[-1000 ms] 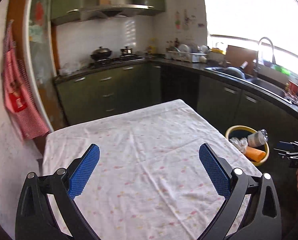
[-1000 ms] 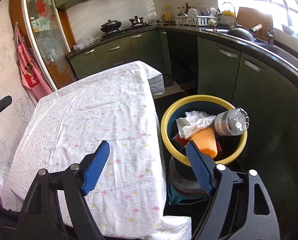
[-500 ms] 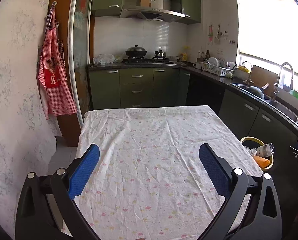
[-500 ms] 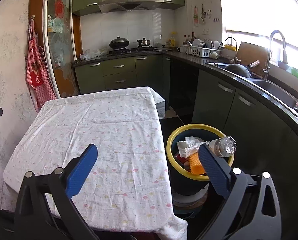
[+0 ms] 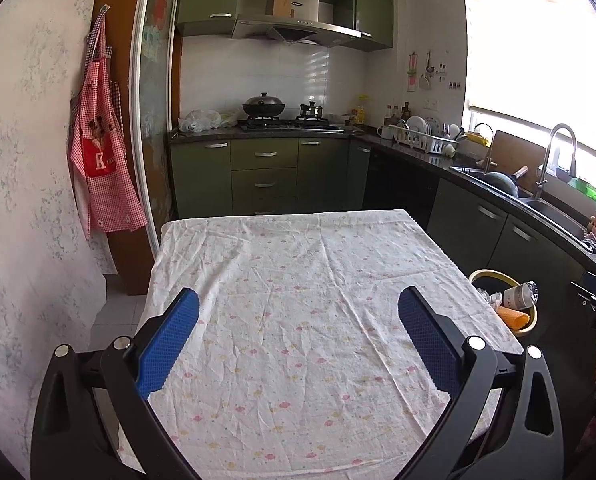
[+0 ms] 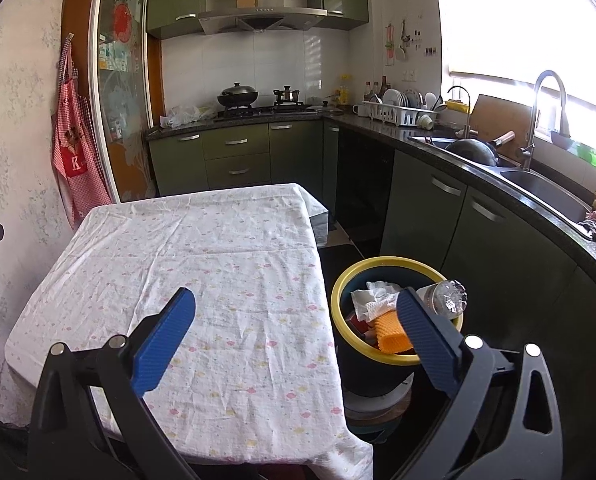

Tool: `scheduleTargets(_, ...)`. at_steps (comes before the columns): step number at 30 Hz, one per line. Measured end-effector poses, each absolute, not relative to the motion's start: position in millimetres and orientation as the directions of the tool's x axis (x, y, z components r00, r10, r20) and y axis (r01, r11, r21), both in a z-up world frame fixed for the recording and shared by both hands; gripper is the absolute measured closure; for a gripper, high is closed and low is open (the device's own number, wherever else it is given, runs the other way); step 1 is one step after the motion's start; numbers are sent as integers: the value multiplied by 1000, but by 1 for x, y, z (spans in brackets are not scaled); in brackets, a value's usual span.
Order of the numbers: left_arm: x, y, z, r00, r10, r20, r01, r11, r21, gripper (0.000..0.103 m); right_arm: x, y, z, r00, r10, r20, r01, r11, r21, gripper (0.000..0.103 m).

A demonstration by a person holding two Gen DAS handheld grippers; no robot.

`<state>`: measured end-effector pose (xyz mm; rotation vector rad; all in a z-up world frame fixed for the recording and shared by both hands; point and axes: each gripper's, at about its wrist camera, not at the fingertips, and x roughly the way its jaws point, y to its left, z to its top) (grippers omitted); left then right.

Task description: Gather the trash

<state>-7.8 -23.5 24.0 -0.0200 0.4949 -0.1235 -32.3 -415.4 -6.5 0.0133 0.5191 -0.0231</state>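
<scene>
Trash in the bin, both tools empty

Both views have swung since a second ago: the kitchen now stands upright in frame and the bin sits farther from the right hand-held gripper (image 6: 296, 310), whose jaws have spread wide from a narrower gap. Nothing lies between its blue pads. The left hand-held gripper (image 5: 298, 312) is likewise spread wide and empty, above the desk (image 5: 298, 280) with its flowered white cloth. The yellow-rimmed bin (image 6: 339, 280) stands on the floor just right of the desk, beside the green cabinets (image 6: 477, 232). Inside it lie a clear plastic bottle (image 6: 447, 296) resting on the rim, crumpled white paper (image 6: 371, 300) and an orange piece (image 6: 391, 330). A red checked apron (image 5: 102, 160) hangs on the left wall.
</scene>
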Motion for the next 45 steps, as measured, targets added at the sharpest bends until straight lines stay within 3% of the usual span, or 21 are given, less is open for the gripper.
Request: scheduleTargets(45,0,-22,18,859,-125,-497,120,992,-43,5,-27,-416,-11,868,-17,-497,32,999,21,7)
